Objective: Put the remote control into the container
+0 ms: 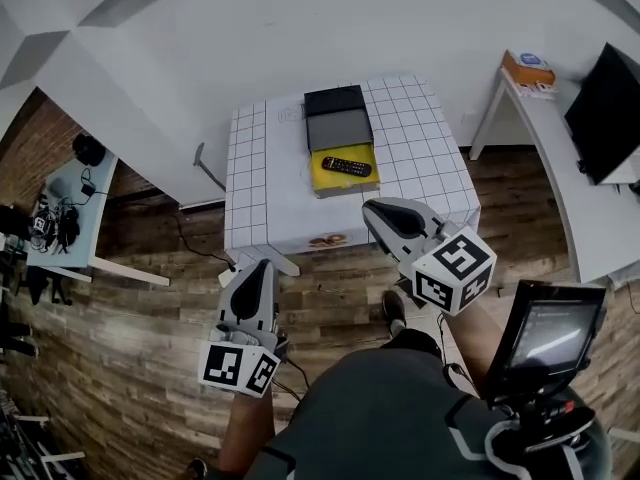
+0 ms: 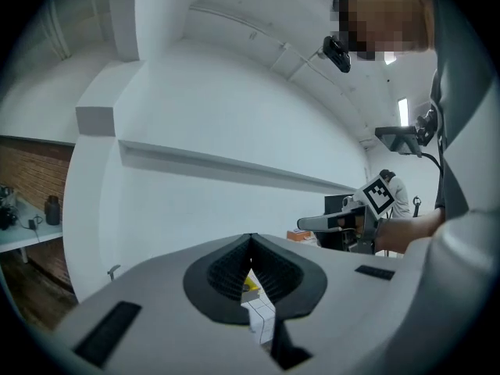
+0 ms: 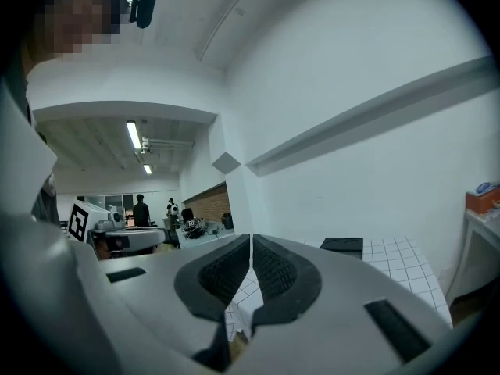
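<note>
A black remote control (image 1: 346, 166) lies in the yellow front section of an open container (image 1: 338, 128) on the white grid-topped table (image 1: 420, 158). The container's black lid (image 1: 334, 100) stands behind it. Both grippers hang in front of the table's near edge, over the wooden floor and clear of the container. My left gripper (image 1: 258, 266) is shut and holds nothing; in its own view its tips (image 2: 250, 241) meet. My right gripper (image 1: 375, 208) is nearer the table's front right edge, also shut and empty (image 3: 250, 241). The right gripper view shows the black lid (image 3: 342, 245).
A white desk with an orange box (image 1: 527, 68) and a dark monitor (image 1: 605, 108) stands at the right. A small screen on a stand (image 1: 550, 338) is at the lower right. At the left, a pale blue table (image 1: 70, 183) carries gear. People stand far off.
</note>
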Demonstrator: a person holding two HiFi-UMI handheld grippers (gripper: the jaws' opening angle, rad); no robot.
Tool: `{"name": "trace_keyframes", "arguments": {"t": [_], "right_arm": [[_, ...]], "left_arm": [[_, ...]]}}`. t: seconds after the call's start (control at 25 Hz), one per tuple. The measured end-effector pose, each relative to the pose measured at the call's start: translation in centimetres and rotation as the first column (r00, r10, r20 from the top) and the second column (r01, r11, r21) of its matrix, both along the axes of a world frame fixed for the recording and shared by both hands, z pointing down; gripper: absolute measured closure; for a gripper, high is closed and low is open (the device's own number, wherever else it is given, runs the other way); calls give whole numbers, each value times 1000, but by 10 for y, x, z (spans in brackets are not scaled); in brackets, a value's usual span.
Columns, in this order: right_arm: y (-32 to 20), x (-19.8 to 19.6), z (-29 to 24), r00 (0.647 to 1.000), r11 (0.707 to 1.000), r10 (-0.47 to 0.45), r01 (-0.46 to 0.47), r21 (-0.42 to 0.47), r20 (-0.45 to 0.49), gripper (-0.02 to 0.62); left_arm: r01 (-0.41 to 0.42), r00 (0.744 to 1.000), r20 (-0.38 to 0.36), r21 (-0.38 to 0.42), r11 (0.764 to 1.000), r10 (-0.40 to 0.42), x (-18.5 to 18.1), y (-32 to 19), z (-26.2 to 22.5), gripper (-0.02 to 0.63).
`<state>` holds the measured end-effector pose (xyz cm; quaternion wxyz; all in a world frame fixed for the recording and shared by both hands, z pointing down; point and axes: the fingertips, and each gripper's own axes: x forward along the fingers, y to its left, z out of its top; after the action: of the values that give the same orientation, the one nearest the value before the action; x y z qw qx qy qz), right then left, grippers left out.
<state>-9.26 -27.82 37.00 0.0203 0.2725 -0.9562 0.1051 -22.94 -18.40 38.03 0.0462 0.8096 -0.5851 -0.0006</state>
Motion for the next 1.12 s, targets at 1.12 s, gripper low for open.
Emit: {"name": "trace_keyframes", "arguments": {"t": [1.12], "right_arm": [[164,118,-26,994,992,107,-106,61,-14,580]], "left_arm": [[-40,998,-43,17,999,41,107,128,-25,597]]}}
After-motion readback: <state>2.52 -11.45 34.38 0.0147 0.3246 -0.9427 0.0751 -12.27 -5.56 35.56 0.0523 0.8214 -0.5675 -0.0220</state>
